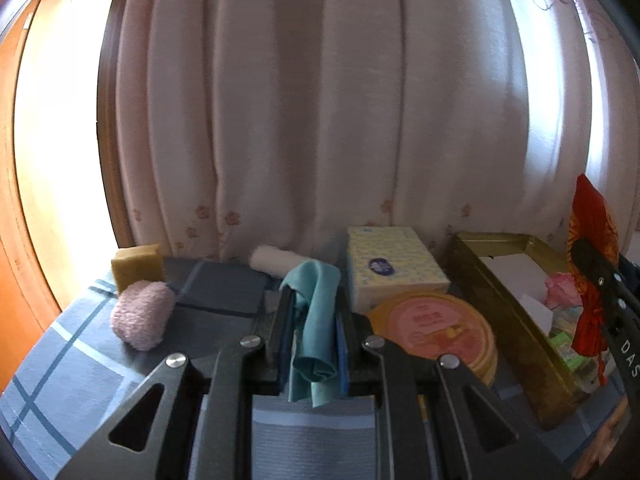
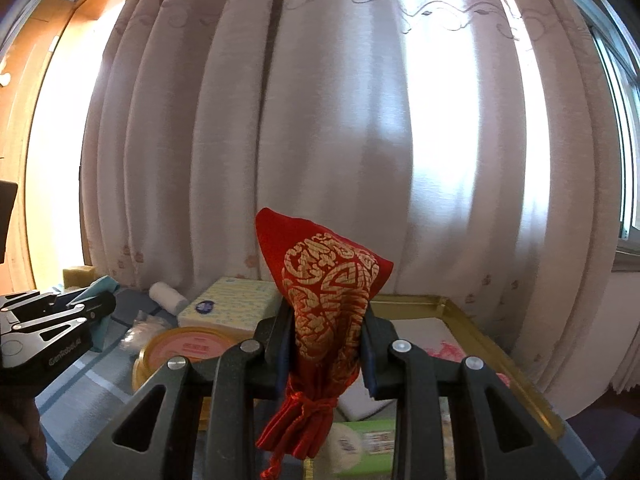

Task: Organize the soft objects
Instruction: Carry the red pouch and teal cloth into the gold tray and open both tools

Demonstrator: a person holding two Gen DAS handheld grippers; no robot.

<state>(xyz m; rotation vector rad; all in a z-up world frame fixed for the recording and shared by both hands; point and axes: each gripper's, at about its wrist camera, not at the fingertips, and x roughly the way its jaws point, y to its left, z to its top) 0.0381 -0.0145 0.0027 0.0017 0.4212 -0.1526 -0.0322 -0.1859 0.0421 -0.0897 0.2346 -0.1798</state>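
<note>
**Both my claws full over the plaid table**

My left claw is pressed together on a teal cloth; the cloth stands up between the blue pads, folds over at the top and hangs down in a crumpled bunch below them. My right claw pinches a red pouch with gold patterning, its jaws only partly drawn in around the bulk. The pouch's body rises above the fingers, and its gathered, cord-tied neck dangles beneath them.

Just past the left claw, on the blue plaid tablecloth, a fluffy pink sock ball lies to the left, with a yellow sponge just beyond it at the far edge. A white rolled bandage rests farther back near the curtain. To the right sit a yellow tissue pack and, nearer, a round tin with a pink lid.

Farther right stands an open gold box, holding white paper, something pink and green packets. From the left wrist view, the right claw holds the pouch over the box's right side. In the right wrist view, the box's gold rim runs behind and below the pouch.
</note>
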